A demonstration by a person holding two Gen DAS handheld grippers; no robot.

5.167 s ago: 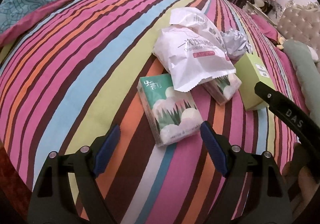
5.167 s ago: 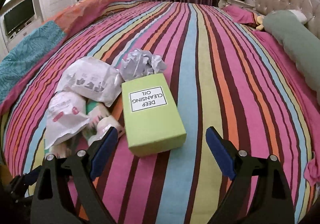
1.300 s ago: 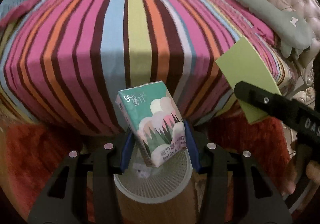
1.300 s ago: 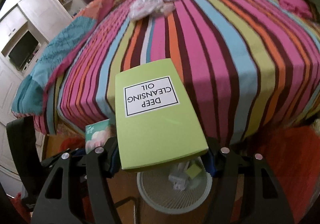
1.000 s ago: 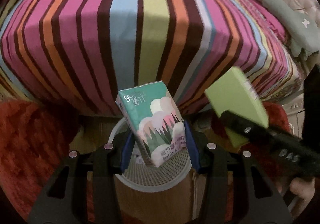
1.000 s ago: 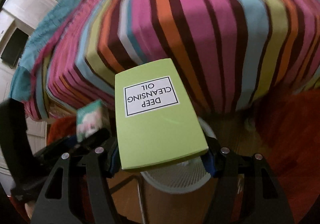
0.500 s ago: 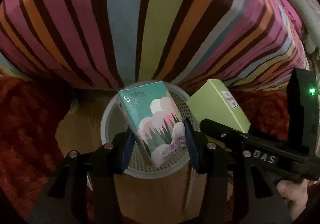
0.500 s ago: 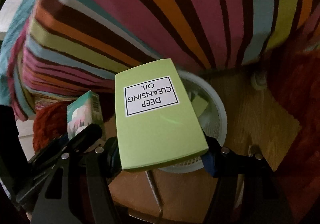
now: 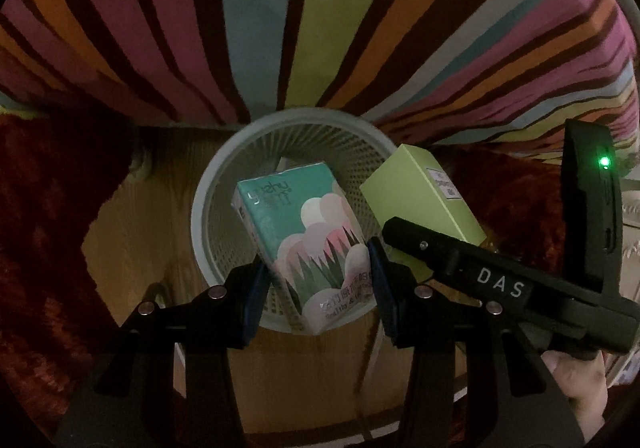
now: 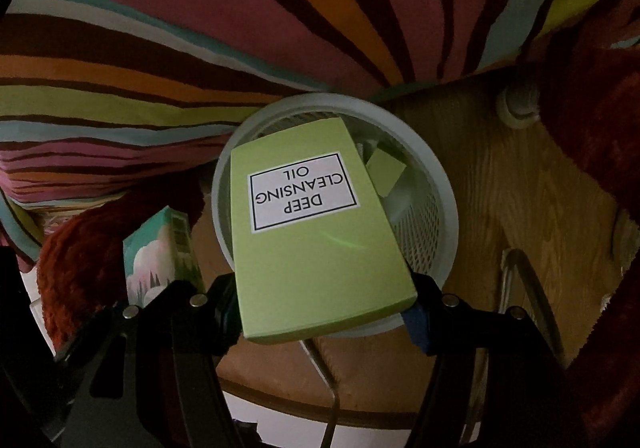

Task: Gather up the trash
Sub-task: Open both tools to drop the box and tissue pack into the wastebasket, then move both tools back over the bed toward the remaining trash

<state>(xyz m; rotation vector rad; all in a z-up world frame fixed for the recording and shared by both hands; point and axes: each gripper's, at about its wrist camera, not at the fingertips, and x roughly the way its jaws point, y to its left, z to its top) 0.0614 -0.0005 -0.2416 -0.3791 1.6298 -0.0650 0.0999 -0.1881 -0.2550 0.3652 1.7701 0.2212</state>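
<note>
My left gripper [image 9: 318, 280] is shut on a teal tissue pack [image 9: 304, 236] with a pink cloud print and holds it over the white mesh wastebasket [image 9: 212, 183]. My right gripper [image 10: 324, 312] is shut on a green "Deep Cleansing Oil" box [image 10: 316, 232] and holds it over the same wastebasket [image 10: 444, 207]. The green box also shows in the left wrist view [image 9: 424, 191], at the basket's right rim. The tissue pack also shows in the right wrist view [image 10: 160, 252], left of the basket. A smaller green piece [image 10: 386, 169] lies inside the basket.
The striped bedspread [image 9: 320, 15] hangs down just behind the basket. The basket stands on a wooden floor [image 10: 520, 183]. Red shaggy rug [image 9: 40, 228] lies to either side. A white round fitting [image 10: 516, 105] sits on the floor near the rug.
Both grippers carried their items from the bed down off its edge and tilted downward. They now hang lower and closer over the wastebasket, still holding the items.
</note>
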